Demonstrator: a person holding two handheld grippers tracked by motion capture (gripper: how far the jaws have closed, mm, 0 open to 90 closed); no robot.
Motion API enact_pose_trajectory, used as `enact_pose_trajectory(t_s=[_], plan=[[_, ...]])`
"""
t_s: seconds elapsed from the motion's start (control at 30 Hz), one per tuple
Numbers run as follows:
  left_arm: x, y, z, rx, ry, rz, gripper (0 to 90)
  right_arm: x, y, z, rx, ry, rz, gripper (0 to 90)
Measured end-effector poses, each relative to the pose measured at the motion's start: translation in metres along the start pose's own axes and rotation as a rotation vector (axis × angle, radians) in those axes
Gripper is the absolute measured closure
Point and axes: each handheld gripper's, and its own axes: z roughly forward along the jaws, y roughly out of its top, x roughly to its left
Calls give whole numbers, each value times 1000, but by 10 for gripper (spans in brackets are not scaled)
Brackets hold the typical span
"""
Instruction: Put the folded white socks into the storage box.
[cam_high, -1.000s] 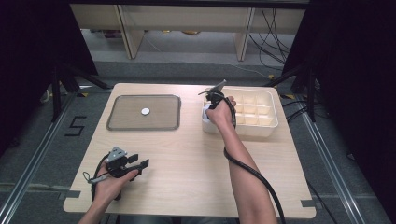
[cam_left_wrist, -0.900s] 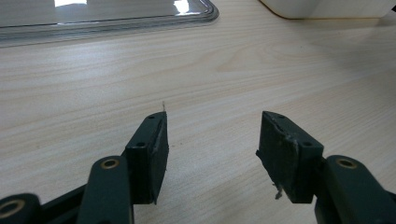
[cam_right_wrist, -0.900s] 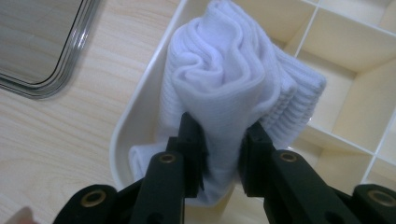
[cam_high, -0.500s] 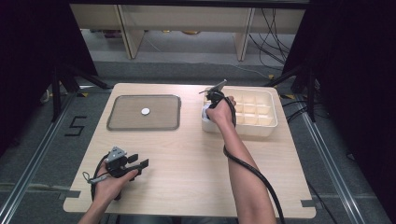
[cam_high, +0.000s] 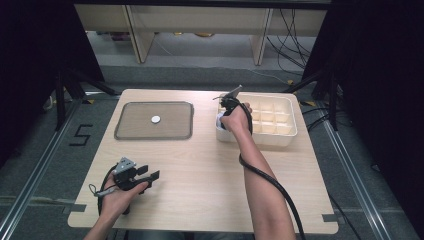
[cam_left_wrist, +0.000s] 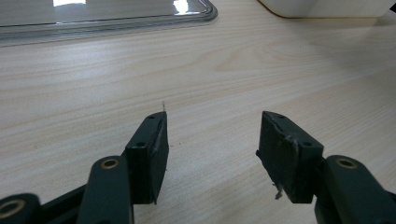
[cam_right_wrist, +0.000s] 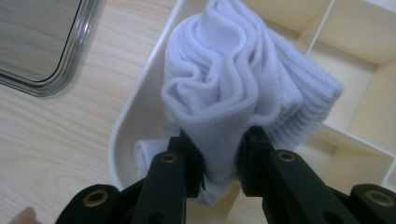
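Right tool (cam_right_wrist: 219, 161) clenched on a bunched white sock (cam_right_wrist: 233, 93), held over the near-left corner compartment of the cream divided box (cam_high: 280, 135), centre-right of the high view. Left tool (cam_left_wrist: 212, 140) released, jaws wide apart (nothing between them), low over the bare surface (cam_high: 200, 175) at lower left.
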Motion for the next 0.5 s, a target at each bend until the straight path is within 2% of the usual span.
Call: enact_pose_trajectory(t_s=[0.03, 0.07, 0.1, 0.13, 0.23, 0.27, 0.3, 0.33, 0.4, 0.43, 0.5], plan=[[0, 0, 0, -1, 0, 2, 424, 0, 0, 0, 13, 37, 23, 753], [0, 0, 0, -2, 1, 1, 424, 2, 0, -1, 34, 52, 49, 754], [1, 1, 0, 0, -2, 3, 423, 3, -1, 0, 27, 13, 42, 753], [0, 1, 0, -2, -2, 2, 423, 2, -1, 1, 20, 8, 25, 754], [0, 0, 0, 0, -3, 3, 424, 5, -2, 2, 38, 18, 38, 753], [0, 0, 0, 3, -1, 4, 424, 3, -2, 2, 24, 14, -5, 750], [-1, 0, -1, 7, 4, 4, 424, 2, -2, 2, 12, 22, -11, 744], [0, 0, 0, 7, 3, 5, 424, 5, -3, 1, 17, 24, 37, 738], [0, 0, 0, 5, 3, -4, 424, 0, -5, 3, -25, 19, -1, 722], [0, 0, 1, 1, -3, -8, 424, 0, -6, 2, -33, 36, 23, 711], [0, 0, 1, 1, -4, -7, 424, -2, -8, -1, -47, 57, 28, 686]])
